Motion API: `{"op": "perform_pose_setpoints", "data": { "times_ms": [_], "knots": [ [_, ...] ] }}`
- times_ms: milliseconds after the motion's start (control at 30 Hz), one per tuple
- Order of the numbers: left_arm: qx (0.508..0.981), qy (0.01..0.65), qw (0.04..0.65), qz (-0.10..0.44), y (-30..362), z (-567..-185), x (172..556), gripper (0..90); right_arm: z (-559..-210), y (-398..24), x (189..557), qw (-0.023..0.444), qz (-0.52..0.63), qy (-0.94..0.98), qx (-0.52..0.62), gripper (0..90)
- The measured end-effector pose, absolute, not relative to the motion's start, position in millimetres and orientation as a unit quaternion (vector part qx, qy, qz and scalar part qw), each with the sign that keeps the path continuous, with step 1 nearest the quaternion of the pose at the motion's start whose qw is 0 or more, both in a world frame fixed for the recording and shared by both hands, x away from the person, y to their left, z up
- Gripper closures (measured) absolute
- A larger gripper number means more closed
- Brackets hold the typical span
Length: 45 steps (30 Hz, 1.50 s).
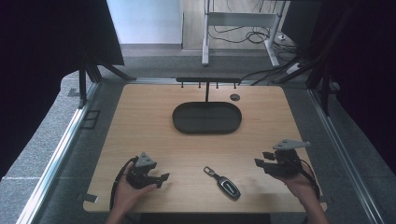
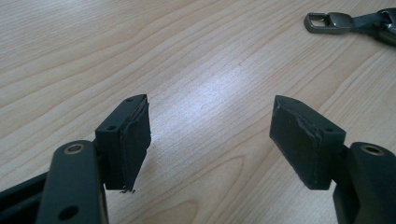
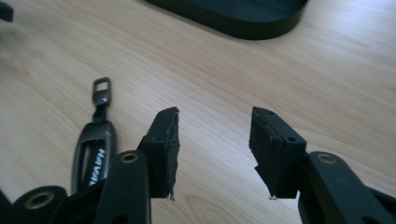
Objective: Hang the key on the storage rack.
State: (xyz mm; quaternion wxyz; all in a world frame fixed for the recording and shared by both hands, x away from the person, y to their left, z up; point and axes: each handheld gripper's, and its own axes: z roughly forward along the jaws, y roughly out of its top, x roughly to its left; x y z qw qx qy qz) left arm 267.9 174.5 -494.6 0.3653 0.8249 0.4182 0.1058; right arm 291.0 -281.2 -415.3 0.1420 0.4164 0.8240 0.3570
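Resting low at the near left of the table (image 1: 140,121), the left gripper (image 1: 159,179) is gaping empty, the car key (image 1: 223,182) is lying between, and the right gripper (image 1: 261,161) is hovering, jaws apart, seemingly readying a grab.

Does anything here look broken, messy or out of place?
Mostly tidy. The odd bit is wear: the black pads on the left gripper and those on the right gripper look frayed and peeling at their edges. The car key fob lies flat on the table, and the tray sits empty.
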Motion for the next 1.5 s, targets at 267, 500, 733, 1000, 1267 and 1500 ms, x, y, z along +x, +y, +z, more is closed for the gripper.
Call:
{"op": "perform_pose_setpoints", "data": {
  "times_ms": [267,500,733,1000,1267,1500],
  "knots": [
    [0.827,0.414,0.366,0.104,171.5,-494.9,267.5,29.7,-412.4,-258.9,301.7,0.122,0.334,0.846,0.398,53.1],
    [0.827,0.414,0.365,0.104,171.6,-495.2,267.8,29.7,-416.6,-246.0,308.5,0.107,0.316,0.859,0.389,52.9],
    [0.828,0.413,0.366,0.102,169.8,-496.0,267.7,29.7,-421.0,-237.5,312.6,0.098,0.311,0.864,0.384,52.0],
    [0.827,0.413,0.367,0.101,170.4,-495.5,267.7,29.7,-421.7,-223.3,314.4,0.091,0.304,0.873,0.369,52.6],
    [0.827,0.413,0.368,0.102,171.0,-494.4,267.3,29.7,-418.0,-210.4,316.2,0.089,0.295,0.882,0.356,53.4],
    [0.83,0.409,0.367,0.099,168.4,-494.9,267.3,29.6,-422.0,-203.2,317.9,0.082,0.286,0.887,0.352,53.9]
  ]
}}
